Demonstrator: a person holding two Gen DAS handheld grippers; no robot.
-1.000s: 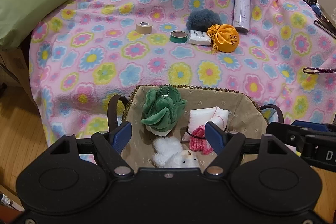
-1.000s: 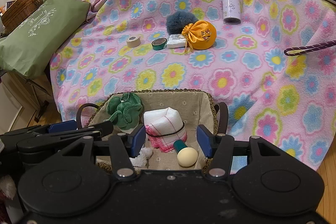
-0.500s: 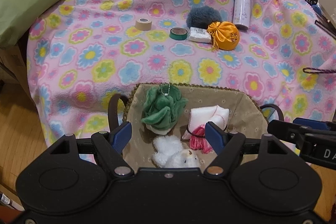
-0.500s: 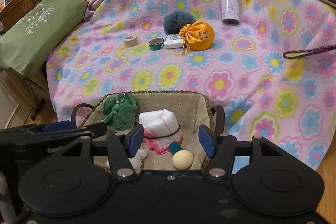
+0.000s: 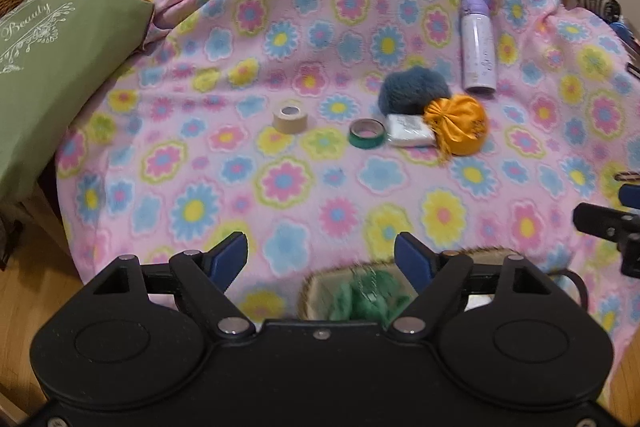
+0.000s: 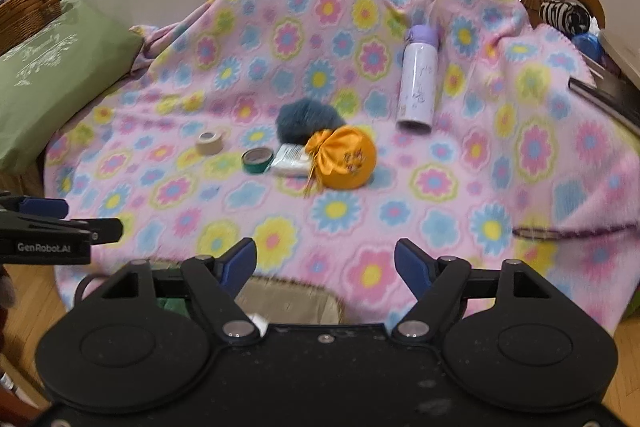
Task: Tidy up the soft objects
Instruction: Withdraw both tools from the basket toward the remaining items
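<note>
Both hand-held grippers seen empty above the flowered blanket (image 5: 280,187), soft objects partly hidden.

Basket (image 5: 320,279) mostly cut off at lower centre behind the left hand-held gripper (image 5: 320,255); green plush (image 5: 368,299) inside is blurred. Jaws of left and right hand-held gripper (image 6: 325,259) have just been opening, nothing between them. Orange pouch (image 6: 344,163), blue fluffy ball (image 6: 308,117) and white packet (image 6: 292,159) lie touching mid-frame. "Beauty" read on green pillow (image 5: 60,67); "GenRobot.AI" on the left unit; bottle (image 6: 418,83) print illegible.
</note>
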